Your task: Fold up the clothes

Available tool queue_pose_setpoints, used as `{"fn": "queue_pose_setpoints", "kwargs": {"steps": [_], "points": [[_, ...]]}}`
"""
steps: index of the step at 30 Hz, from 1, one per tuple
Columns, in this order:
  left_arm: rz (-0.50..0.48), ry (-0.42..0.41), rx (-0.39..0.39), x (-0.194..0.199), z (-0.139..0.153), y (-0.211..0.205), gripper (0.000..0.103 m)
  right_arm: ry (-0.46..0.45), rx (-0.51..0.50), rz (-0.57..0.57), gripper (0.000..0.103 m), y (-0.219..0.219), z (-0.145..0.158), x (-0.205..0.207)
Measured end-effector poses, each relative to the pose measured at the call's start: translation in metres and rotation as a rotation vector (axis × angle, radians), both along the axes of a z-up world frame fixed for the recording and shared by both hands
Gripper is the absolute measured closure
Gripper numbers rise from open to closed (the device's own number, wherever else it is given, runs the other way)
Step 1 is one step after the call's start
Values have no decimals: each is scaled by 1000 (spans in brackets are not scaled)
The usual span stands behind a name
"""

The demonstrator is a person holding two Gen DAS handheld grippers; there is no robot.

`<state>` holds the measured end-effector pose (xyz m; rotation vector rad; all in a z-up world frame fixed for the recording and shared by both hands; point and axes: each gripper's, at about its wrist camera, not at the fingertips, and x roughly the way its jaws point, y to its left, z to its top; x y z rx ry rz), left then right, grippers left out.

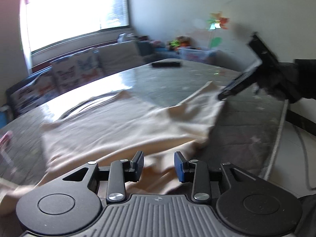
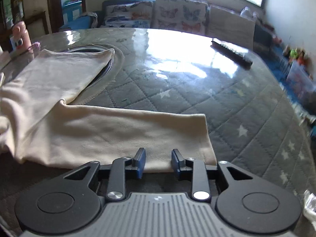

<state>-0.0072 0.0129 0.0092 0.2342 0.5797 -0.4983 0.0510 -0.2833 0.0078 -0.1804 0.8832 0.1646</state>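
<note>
Jaws parted, both grippers | cream garment (image 2: 110, 130) just ahead, unheld

Soft matt cream cloth, creased, for the garment (image 2: 110, 130). Quilted grey fabric with stitched diamonds and pale stars on the table cover (image 2: 246, 118), under a glossy clear sheet (image 2: 177, 59) glaring with window light. Matt black plastic on the right gripper (image 2: 158, 161), ribbed grey body, shiny metal rivets, blue pads (image 2: 142, 163). Printed cloth on cushions (image 2: 177, 15).
</note>
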Motion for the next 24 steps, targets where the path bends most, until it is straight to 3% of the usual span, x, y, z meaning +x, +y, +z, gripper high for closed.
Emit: {"fn": "queue_pose_setpoints", "kwargs": {"steps": [5,12,19,24], "points": [[89,12,0,-7,-5,24,66,-26,27,-68,71,-6,0,10],[112,1,-7,-10,-5,30,65,-64,34,-127,72,-6,-1,27],[92,0,36,-2,-10,16,63,-114,67,52,72,34,24,-4],[85,16,87,6,-20,9,65,-117,116,248,72,82,32,-23]]}}
